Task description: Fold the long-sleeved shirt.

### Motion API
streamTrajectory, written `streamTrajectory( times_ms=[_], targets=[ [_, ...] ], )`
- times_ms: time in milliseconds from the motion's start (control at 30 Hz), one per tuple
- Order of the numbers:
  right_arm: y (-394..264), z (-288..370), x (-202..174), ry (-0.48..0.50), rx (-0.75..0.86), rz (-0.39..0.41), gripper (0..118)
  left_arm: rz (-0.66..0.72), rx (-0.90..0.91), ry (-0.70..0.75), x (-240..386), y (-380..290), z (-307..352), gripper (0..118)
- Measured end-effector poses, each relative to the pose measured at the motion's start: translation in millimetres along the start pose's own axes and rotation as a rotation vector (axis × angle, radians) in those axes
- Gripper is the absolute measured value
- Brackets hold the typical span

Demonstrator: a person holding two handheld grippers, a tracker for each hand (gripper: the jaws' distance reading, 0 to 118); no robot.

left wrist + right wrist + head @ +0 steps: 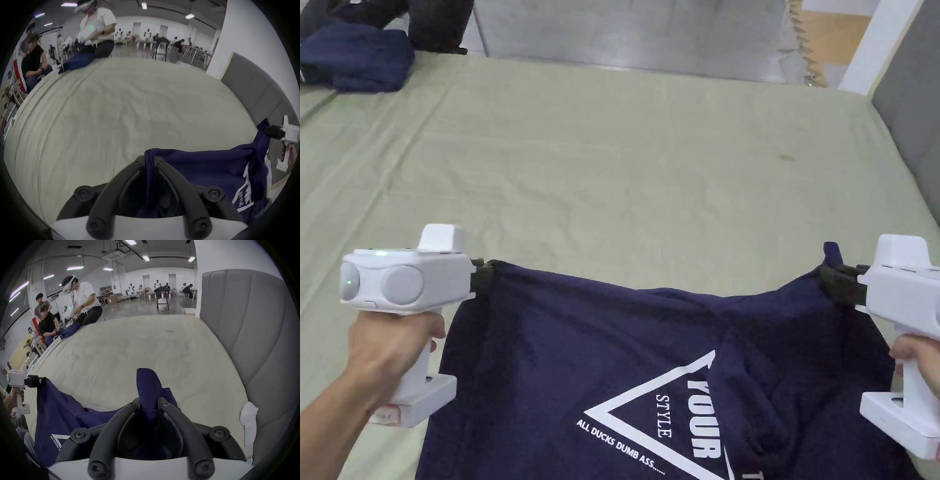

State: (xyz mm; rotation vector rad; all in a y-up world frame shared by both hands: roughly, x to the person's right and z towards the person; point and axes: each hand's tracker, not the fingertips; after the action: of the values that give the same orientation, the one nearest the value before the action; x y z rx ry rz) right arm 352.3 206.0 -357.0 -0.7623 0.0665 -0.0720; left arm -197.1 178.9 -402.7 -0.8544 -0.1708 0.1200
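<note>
Left gripper (482,273) clamped on one corner of navy shirt (600,375), right gripper (831,279) clamped on the other, cloth sagging between them, pale green sheet (625,169) beyond both

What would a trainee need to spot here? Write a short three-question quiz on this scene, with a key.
1. True or false: both jaws of the left gripper press on the navy shirt.
2. What does the right gripper hold? A) a bunched bit of the shirt, B) the bed sheet, C) nothing.
3. Fill in: the folded dark garment lies at the far ___ corner of the bed in the head view.

Key: 1 true; 2 A; 3 left.
</note>
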Motion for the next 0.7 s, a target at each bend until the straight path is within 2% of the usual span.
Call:
streamTrajectory(
  times_ms=[67,233,433,533,700],
  targets=[
    [-5,19,0,0.010,0.034,-0.002,15,0.015,0.039,-0.015,-1,1,19,14],
    [-27,81,-1,0.014,0.132,-0.004,15,-0.075,0.153,-0.041,10,-18,87,14],
    [-88,159,-12,-0.002,0.177,0.069,15,-0.092,0.204,-0.076,13,-79,167,14],
    [-127,189,-14,0.000,0.153,0.069,15,-0.096,0.179,-0.106,8,-119,196,14],
    [-193,203,-9,0.003,-0.030,0.062,15,-0.161,-0.037,-0.118,0,-184,213,14]
  ],
)
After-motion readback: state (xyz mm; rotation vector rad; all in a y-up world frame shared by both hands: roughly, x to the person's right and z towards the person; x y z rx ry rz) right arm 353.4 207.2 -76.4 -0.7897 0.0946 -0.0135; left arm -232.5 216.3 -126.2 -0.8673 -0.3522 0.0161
